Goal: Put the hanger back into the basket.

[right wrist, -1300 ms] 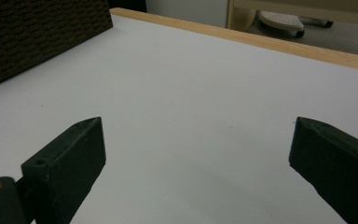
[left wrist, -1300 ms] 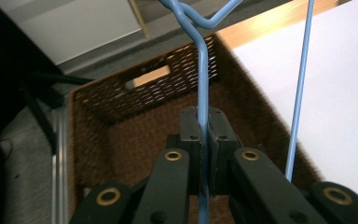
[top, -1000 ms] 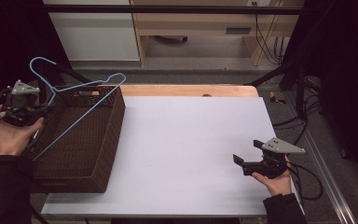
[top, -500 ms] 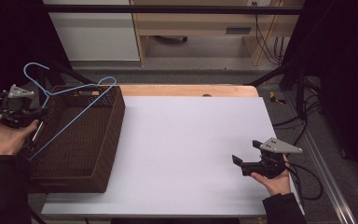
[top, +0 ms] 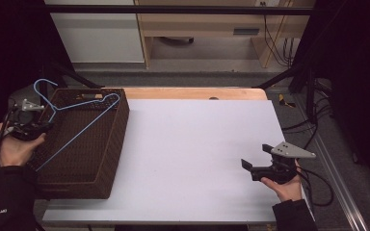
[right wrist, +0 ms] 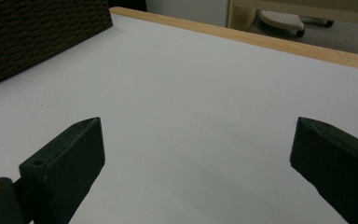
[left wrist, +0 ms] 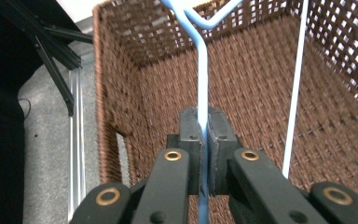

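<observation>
A blue hanger [left wrist: 202, 79] is clamped by the left gripper [left wrist: 205, 156] over the basket [top: 107, 159], at 9 o'clock on the table [top: 192, 144]. The right gripper [top: 256, 162] is held at 4 o'clock, jaws wide apart, nothing between.

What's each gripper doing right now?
Left gripper: closed on the blue hanger over the basket.
Right gripper: open, holding nothing.

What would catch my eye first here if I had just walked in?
Probably the blue wire hanger, pinched by the left claw and held above the brown wicker basket at the table's left end. Then the right claw, wide open and holding nothing, low over the bare white table.
</observation>
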The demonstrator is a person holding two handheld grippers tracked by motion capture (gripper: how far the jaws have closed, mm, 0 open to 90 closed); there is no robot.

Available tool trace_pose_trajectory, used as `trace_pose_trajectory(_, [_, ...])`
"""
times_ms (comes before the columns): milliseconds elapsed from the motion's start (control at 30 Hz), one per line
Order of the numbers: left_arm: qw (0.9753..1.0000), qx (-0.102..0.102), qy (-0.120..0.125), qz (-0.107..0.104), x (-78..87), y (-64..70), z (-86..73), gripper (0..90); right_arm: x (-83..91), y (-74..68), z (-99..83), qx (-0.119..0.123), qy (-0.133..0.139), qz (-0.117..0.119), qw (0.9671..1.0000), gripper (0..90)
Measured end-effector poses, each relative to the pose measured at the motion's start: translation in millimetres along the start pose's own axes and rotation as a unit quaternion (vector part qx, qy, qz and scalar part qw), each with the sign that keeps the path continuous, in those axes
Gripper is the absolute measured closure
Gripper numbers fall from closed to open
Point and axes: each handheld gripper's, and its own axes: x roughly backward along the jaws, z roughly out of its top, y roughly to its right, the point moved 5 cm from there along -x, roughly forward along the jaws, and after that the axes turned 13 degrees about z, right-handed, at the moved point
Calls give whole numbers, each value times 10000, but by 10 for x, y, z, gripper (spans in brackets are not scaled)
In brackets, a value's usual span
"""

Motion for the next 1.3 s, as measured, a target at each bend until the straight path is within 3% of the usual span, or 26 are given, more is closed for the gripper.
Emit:
trace_pose_trajectory(400, [9993, 22, -358, -109, -272, 193, -255, 868, -6, -3, -2, -15, -8, -20, 10000, 38])
trace_pose_trajectory(567, [9990, -62, -396, -205, -306, 290, -287, 865, -13, -10, -4, -24, -9, -6, 10000, 38])
trace_pose_trajectory(633, [9982, -47, -495, -343, -317, 326, -296, 862, -15, -6, -5, -8, -22, -10, 10000, 38])
trace_pose_trajectory(733, [9973, -142, -639, -337, -338, 364, -323, 833, -22, -9, -6, -9, -20, -1, 10000, 37])
trace_pose_trajectory(867, [9983, -34, -488, -304, -302, 339, -317, 761, -18, -11, -4, -15, -20, -2, 10000, 38])
trace_pose_trajectory(967, [9988, 201, -218, -382, -192, 284, -274, 709, -10, -9, 0, -17, 3, -9, 10000, 38])
trace_pose_trajectory(1067, [9984, 292, 87, -472, -61, 280, -221, 654, -3, -8, 3, -11, 4, -4, 10000, 38])
trace_pose_trajectory(1167, [9960, 321, 459, -697, 105, 366, -160, 583, 10, -8, 11, -29, 41, -9, 10000, 38])
trace_pose_trajectory(1300, [9895, 437, 882, -1054, 284, 513, -97, 525, 27, -3, 21, -25, 95, -18, 9999, 38])
